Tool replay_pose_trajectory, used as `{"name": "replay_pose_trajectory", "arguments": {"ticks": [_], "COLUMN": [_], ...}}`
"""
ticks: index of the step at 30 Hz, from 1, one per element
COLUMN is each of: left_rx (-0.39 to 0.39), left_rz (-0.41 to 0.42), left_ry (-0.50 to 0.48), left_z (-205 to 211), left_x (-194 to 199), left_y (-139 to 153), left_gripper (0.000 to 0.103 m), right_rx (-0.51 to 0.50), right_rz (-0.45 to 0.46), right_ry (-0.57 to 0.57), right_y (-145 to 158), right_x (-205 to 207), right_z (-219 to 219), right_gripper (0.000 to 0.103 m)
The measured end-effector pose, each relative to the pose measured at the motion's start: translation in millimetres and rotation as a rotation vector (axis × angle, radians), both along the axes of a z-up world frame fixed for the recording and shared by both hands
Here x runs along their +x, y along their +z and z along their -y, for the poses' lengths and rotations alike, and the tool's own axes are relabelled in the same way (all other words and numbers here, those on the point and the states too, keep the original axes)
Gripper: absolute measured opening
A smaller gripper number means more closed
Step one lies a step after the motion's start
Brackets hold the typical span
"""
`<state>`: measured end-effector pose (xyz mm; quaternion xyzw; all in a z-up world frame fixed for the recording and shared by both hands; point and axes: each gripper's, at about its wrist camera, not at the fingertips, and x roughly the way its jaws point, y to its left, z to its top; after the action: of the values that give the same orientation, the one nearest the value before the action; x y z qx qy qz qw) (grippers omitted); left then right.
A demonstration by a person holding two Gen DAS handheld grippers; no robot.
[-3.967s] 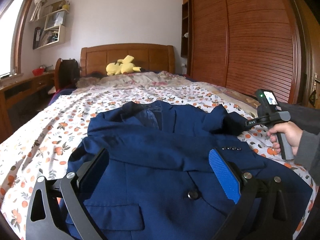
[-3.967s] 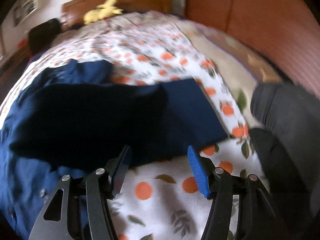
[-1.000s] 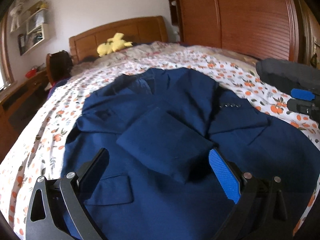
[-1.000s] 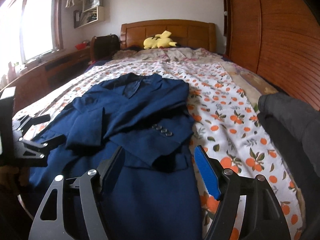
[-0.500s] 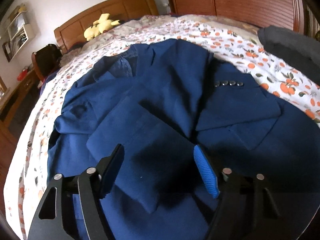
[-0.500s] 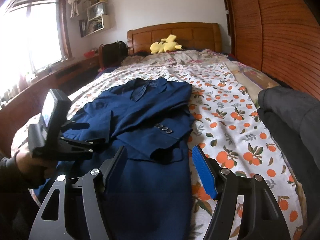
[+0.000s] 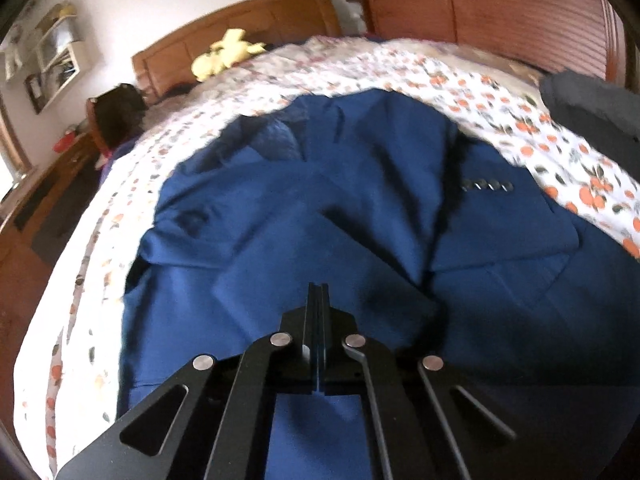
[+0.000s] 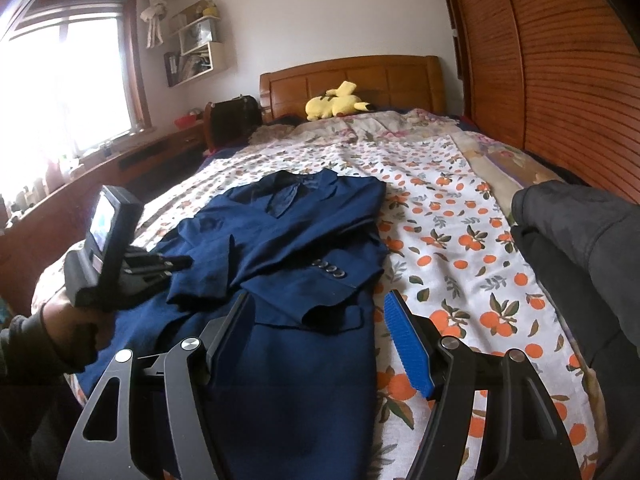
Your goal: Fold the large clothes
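- Left gripper (image 7: 318, 300): fingers pressed together with no cloth visibly between them; poised over the folded left sleeve (image 7: 320, 280), though blur hides any contact. Best to reopen before taking the hem.
- Blue jacket (image 8: 288, 248): flat on the bed (image 8: 460, 240), collar at 12 o'clock.
- Right gripper (image 8: 320, 336): fingers spread and empty; hem between them, folded right sleeve cuff at 12 o'clock.

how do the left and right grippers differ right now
The left gripper has just closed: its fingers meet flat together, with no cloth visibly caught between them. The right gripper stands open, empty, its blue pad exposed. The left hovers over the folded sleeves of the blue jacket; the right sits nearer the hem. Both point down toward the jacket on the bed.
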<state>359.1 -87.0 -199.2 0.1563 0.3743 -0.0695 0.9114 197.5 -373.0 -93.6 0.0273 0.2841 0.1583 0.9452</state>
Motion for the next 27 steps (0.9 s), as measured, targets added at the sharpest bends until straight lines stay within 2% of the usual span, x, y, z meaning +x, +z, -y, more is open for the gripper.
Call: {"name": "replay_pose_trajectory", "arguments": {"ticks": [3,7,8,9,10,11,16,19,20,21,22,23,24,27], "left_rx": [-0.030,-0.056,-0.067,-0.082,-0.089,-0.086,-0.027,0.047,0.041,0.030,0.033,0.024,-0.012,-0.040], "left_rz": [0.022,0.004,-0.011,-0.029,-0.038,-0.041,-0.133,-0.134,-0.134,-0.134,-0.125,-0.116,-0.098,-0.005], "left_ry": [0.010,0.001,-0.003,-0.012,-0.025,-0.036,-0.125,-0.136,-0.138,-0.136,-0.118,-0.109,-0.105,-0.058], "left_z": [-14,-19,-18,-17,-13,-9,26,38,37,35,32,28,21,3], "left_x": [-2,-3,-2,-1,-1,-1,5,7,7,7,8,7,4,-9], "left_y": [14,19,17,14,12,9,-17,-31,-32,-31,-30,-27,-19,4], "left_gripper": [0.000,0.003,0.021,0.049,0.059,0.063,0.063,0.063,0.050,0.021,0.007,0.003,0.002,0.002], "right_rx": [-0.002,-0.009,-0.010,-0.011,-0.014,-0.016,-0.034,-0.046,-0.050,-0.052,-0.055,-0.060,-0.062,-0.071], "right_rz": [0.001,-0.006,-0.004,-0.003,-0.003,-0.002,0.000,0.003,0.003,0.003,0.002,0.001,-0.001,-0.006], "right_ry": [0.001,0.001,0.000,-0.001,-0.001,-0.001,0.001,0.004,0.006,0.007,0.009,0.011,0.012,0.020], "right_y": [0,-1,-1,-1,-2,-2,-4,-5,-5,-5,-5,-6,-6,-8], "right_x": [1,2,2,2,3,3,5,6,6,7,8,9,10,14], "right_z": [-1,-3,-4,-4,-5,-6,-11,-15,-16,-17,-19,-21,-23,-30], "right_gripper": [0.065,0.065,0.065,0.065,0.065,0.065,0.065,0.065,0.065,0.065,0.065,0.065,0.065,0.065]}}
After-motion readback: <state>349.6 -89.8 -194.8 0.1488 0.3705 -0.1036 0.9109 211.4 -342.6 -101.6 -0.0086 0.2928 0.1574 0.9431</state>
